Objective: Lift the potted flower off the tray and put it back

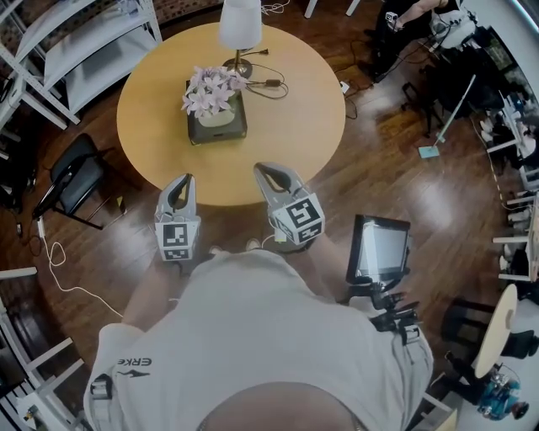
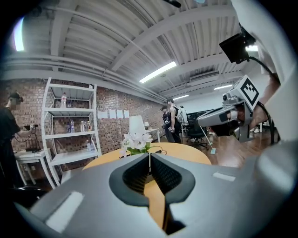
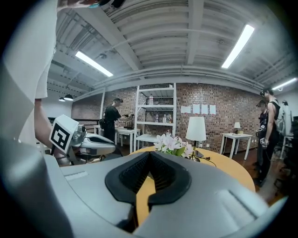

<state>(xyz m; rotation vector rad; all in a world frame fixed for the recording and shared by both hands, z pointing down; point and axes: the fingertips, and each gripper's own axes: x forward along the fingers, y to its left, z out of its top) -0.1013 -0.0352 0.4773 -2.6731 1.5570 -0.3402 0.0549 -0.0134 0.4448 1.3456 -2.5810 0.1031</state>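
My left tongs [image 2: 149, 157] are pressed together with nothing between them. My right tongs [image 3: 149, 154] are pressed together and empty as well. I hold both side by side at the near edge of the round wooden tabletop [image 1: 295, 135], each pointing across the wood toward its far side. Close at my right stands a monitor [image 1: 381, 249] on a stand. To my left a black chair [image 1: 74, 178] sits on the wooden floor [image 1: 396, 168], with a white cord [image 1: 61, 271] trailing beside it.

Between the tips and the task's thing lies bare tabletop. The potted flower [image 1: 210, 91], pale blossoms in a light pot, stands upright on the dark rectangular tray [image 1: 239, 128]. It is well apart from both tongs, on the far left part of the tabletop. Just behind the tray stands a lamp [image 1: 240, 23] with a white shade, its foot close to the tray's far right corner. A black cable [image 1: 271, 84] curls on the wood just beside the tray's right side.

Beyond the tabletop a white shelving unit [image 1: 93, 46] stands at the brick wall [image 3: 219, 102]. One person [image 3: 111, 120] stands at a side table near it, and another person [image 3: 267, 132] stands off to the right.
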